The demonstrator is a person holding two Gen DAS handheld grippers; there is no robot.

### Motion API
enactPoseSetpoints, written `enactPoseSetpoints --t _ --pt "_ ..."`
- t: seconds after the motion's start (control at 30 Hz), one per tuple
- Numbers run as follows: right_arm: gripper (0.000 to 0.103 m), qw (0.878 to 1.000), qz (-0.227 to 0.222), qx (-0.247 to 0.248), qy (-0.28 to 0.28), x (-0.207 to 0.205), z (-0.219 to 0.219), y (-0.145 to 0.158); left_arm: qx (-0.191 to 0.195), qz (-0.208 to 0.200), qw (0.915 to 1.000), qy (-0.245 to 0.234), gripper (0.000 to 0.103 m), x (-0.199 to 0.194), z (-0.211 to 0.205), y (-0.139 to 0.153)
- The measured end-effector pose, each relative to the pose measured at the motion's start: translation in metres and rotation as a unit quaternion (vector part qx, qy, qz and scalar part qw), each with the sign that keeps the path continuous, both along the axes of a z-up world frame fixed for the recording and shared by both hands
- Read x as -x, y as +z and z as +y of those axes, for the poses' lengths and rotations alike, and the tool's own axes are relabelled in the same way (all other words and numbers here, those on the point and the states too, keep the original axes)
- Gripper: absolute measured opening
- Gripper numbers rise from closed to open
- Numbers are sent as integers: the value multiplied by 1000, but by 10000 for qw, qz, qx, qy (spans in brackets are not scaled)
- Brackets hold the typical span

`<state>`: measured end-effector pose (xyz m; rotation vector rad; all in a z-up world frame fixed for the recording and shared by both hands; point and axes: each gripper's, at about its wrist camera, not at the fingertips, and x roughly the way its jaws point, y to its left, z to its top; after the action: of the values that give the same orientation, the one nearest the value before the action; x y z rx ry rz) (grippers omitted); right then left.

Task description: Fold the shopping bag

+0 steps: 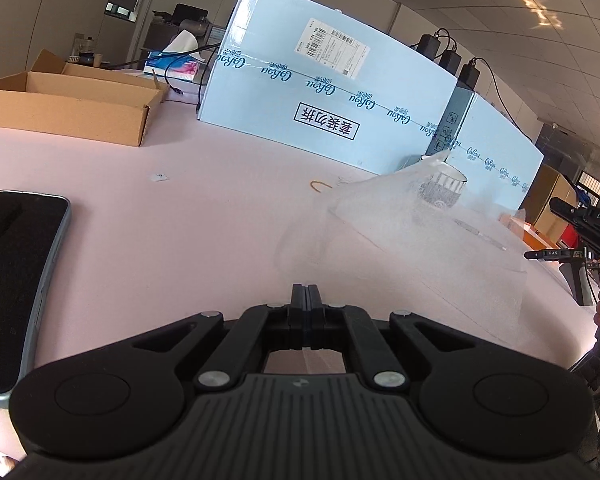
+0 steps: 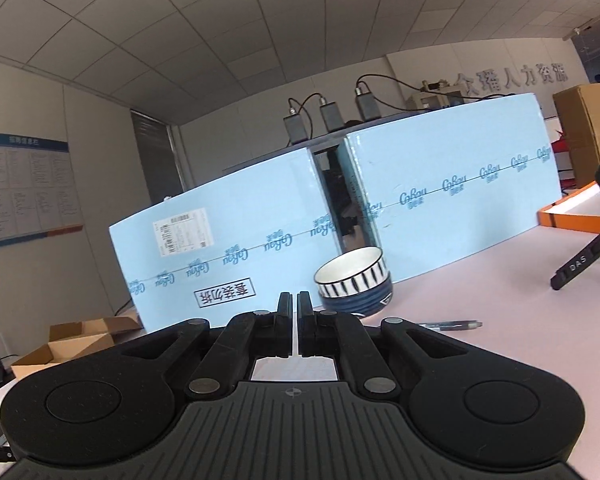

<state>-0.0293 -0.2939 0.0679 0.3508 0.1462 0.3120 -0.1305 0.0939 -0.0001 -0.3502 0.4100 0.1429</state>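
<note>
A thin see-through plastic bag (image 1: 412, 232) lies on the pink table (image 1: 180, 208), its far part lifted into a peak in front of the bowl. My left gripper (image 1: 307, 292) is shut at the bag's near edge; the film seems to run between its fingers. My right gripper (image 2: 294, 300) is shut or nearly so, with a thin slit between the fingers, and holds nothing that I can see. It also shows at the right edge of the left wrist view (image 1: 540, 255), beside the bag. The bag does not show in the right wrist view.
Two light blue cartons (image 1: 332, 92) (image 2: 452, 200) stand along the back. A striped bowl (image 2: 354, 282) sits before them, with a pen (image 2: 452, 325) near it. A phone (image 1: 16, 280) lies at left, an open cardboard box (image 1: 68, 108) behind it, an orange tray (image 2: 576, 216) at right.
</note>
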Motion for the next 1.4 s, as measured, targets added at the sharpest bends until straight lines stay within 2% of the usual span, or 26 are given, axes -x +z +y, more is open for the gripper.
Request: enactPoseSetpoints --t 0.07,0.13,0.17,0.2,0.33,0.43,0.5,0.53,0.57,0.6,0.67,0.7,0.73,0.8,0.9,0.97,1.1,1.27,1.33,1.37,1.4 --pt "6 9998 180 -76 93 1 -7 -5 -123 21 9999 -64 0 -9 -2 4" --pt "21 9989 329 -78 314 2 -7 -12 -195 42 9998 -81 1 -15 -4 6" --pt "37 9983 372 -23 449 3 -2 -15 -225 51 9997 -92 1 -18 -5 6" --pt "42 9977 382 34 561 3 3 -16 -237 77 9996 -104 1 -20 -6 5" --pt "42 9925 358 315 1127 -4 27 -18 -169 160 9997 -35 4 -21 -6 1" --pt "42 9838 343 960 1473 -12 59 -15 -196 136 9997 97 24 -15 -3 2" --pt "42 9746 306 1503 1631 -14 80 -14 -358 71 9989 278 40 -7 -1 5" --pt "42 9692 280 1770 1690 -15 90 -15 -463 39 9982 369 42 -3 -1 7" --pt "44 9631 249 2055 1723 -16 97 -15 -544 38 9978 390 44 -1 0 10" --pt "46 9520 189 2493 1765 -18 108 -17 -622 38 9972 405 44 1 1 12" --pt "47 9209 -30 3427 1859 -18 128 -22 -715 128 9971 233 45 -2 3 17" --pt "48 9093 -112 3711 1880 -18 133 -25 -747 180 9970 95 45 -5 4 19" --pt "49 8902 -236 4125 1920 -18 142 -29 -776 217 9967 34 45 -7 5 21" --pt "51 8621 -440 4658 1946 -18 152 -35 -1092 406 9931 -132 45 -21 3 25" --pt "57 8406 -593 5012 1965 -25 157 -43 -1546 562 9860 -258 48 -43 -4 27" --pt "57 8323 -615 5129 2010 -31 158 -48 -1731 696 9817 -375 49 -59 -7 24" --pt "57 8252 -617 5215 2081 -40 162 -59 -1981 1044 9734 -493 49 -87 -6 13" --pt "57 8192 -766 5247 2186 -48 172 -66 -1830 1146 9746 -598 50 -100 -2 5" --pt "54 8141 -810 5282 2272 -50 177 -70 -1809 1128 9750 -628 50 -102 -2 5" --pt "44 8117 -831 5297 2315 -50 179 -71 -1786 1117 9755 -638 50 -103 -2 5" --pt "23 8093 -836 5319 2346 -51 182 -72 -1776 1116 9758 -625 50 -105 -2 5"
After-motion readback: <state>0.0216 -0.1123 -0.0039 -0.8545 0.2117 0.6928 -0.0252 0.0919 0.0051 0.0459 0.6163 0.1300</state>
